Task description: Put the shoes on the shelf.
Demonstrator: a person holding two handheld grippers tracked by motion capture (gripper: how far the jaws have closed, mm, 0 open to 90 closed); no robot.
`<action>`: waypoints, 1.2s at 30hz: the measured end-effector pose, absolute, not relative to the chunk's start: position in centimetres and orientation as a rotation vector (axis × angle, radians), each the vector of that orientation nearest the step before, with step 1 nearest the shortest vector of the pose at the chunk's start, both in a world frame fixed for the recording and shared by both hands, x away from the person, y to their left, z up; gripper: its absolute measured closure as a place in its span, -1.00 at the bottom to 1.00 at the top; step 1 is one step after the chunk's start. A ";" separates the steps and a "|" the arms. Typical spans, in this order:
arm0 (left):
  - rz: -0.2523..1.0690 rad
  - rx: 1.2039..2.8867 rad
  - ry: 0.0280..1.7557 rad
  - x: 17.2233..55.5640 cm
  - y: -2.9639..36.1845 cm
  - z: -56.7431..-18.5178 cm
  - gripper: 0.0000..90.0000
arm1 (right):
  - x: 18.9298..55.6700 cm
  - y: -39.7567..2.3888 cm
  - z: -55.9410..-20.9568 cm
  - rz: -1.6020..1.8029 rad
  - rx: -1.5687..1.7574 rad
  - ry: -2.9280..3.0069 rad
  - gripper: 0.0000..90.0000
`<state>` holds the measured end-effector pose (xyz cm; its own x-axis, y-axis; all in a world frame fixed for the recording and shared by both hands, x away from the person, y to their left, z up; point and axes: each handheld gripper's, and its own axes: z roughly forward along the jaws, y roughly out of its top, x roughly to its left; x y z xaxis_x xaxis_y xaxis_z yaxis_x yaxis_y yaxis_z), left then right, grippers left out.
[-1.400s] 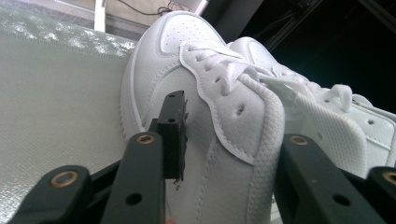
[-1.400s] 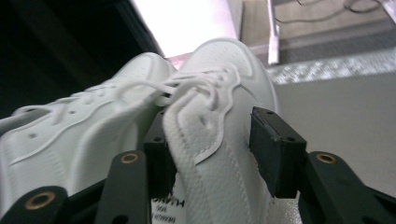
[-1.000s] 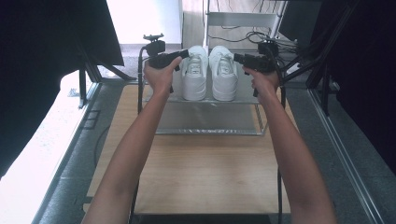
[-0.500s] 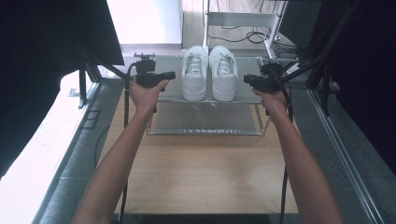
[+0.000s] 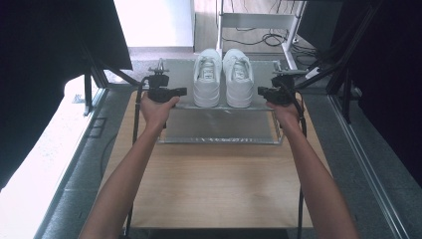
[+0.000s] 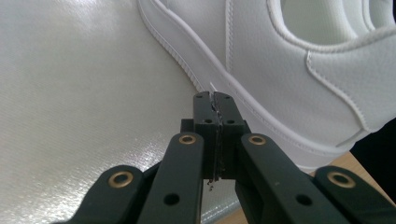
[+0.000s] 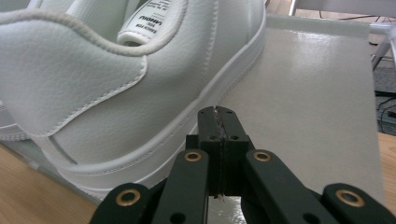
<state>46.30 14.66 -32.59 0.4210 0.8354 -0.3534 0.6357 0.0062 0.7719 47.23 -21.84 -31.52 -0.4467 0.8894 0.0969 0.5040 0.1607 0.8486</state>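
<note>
Since the earlier high view both grippers have been drawn back from the pair of white sneakers (image 5: 223,77) and lowered to the near corners of the clear raised shelf (image 5: 219,132), their jaws having just closed on nothing and now pressed together. The pair is set between them, at three o'clock from the left gripper (image 5: 183,91) and nine o'clock from the right gripper (image 5: 261,90), neither hand being nearer. The sneakers stand upright, side by side, toes toward twelve o'clock, of clean white stitched leather

Lighting: daylight from the far left, overexposed floor patch (image 5: 30,164); dark, underexposed upper corners; soft sheen on the shelf (image 7: 303,84); high view soft, grainy; near jaws slightly blurred.
</note>
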 end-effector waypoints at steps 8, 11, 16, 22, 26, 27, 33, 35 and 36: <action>0.244 1.725 1.275 46.3 13.9 -33.1 0.99 | 47.1 -20.3 -32.0 1.178 1.265 2.044 1.00; 0.234 1.720 1.278 46.4 13.8 -33.5 0.99 | 47.1 -20.4 -32.1 1.197 1.279 2.034 1.00; 0.201 1.697 1.273 46.6 13.2 -33.7 1.00 | 46.9 -20.2 -32.1 1.191 1.289 2.020 1.00; 0.202 1.687 1.280 46.6 13.1 -33.7 1.00 | 46.8 -20.1 -32.0 1.209 1.303 2.017 1.00; 0.204 1.693 1.276 46.7 12.6 -33.6 1.00 | 46.7 -19.4 -32.0 1.222 1.304 2.030 1.00; 0.205 1.700 1.281 46.8 12.5 -33.5 1.00 | 46.7 -19.3 -31.9 1.224 1.299 2.035 1.00; 0.205 1.693 1.286 46.8 12.3 -33.7 1.00 | 46.6 -18.7 -31.8 1.178 1.284 2.052 1.00; 0.203 1.693 1.282 46.8 12.4 -33.7 1.00 | 46.7 -18.9 -31.9 1.193 1.286 2.055 1.00; 0.206 1.693 1.279 46.8 12.4 -33.7 1.00 | 46.7 -18.9 -31.9 1.194 1.280 2.055 1.00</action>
